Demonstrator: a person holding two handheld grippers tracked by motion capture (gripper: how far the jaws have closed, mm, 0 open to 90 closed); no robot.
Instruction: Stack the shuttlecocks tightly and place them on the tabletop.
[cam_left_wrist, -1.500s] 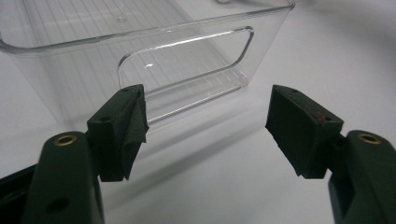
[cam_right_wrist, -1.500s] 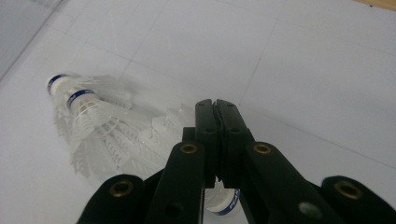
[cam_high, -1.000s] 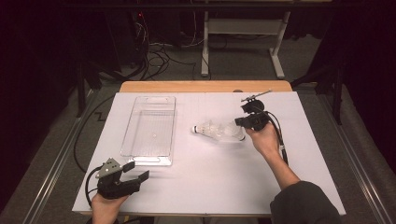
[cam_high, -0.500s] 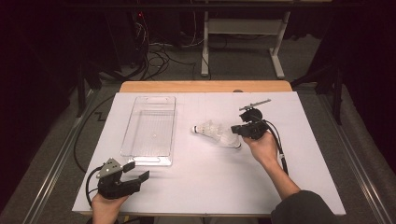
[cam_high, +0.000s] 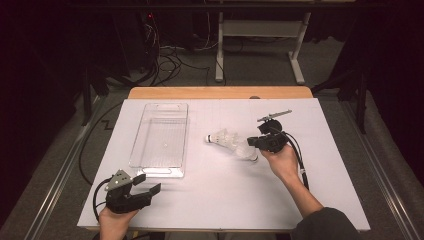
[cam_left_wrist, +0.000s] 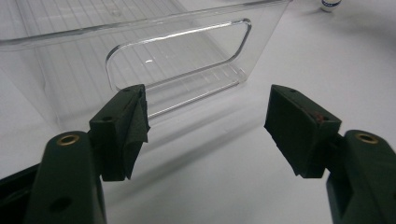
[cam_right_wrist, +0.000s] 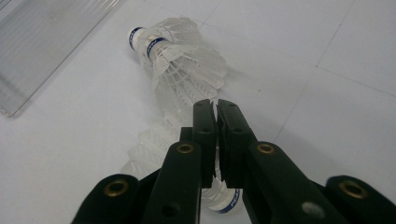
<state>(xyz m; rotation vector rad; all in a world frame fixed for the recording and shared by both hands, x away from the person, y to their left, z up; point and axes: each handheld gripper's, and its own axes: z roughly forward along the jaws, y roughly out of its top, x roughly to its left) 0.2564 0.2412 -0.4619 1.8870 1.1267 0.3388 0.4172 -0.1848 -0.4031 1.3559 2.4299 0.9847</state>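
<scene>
Two shuttlecocks lie touching on the white table, right of the clear bin, which holds nothing. The right gripper hangs over them, its jaws nearly together after just parting slightly, pinching a feather edge. Near the bin's handle end, the left gripper gapes wide, holding nothing.

on the table, the tray lies left of centre, its long side running away from the person, and two shuttlecocks lie to its right: the far shuttlecock nearer the tray, the near shuttlecock just beside it toward the right gripper. the left gripper sits near the table's front edge, just before the tray's near end wall. in the right gripper view the far shuttlecock lies beyond the jaws and the near shuttlecock beneath them.
</scene>
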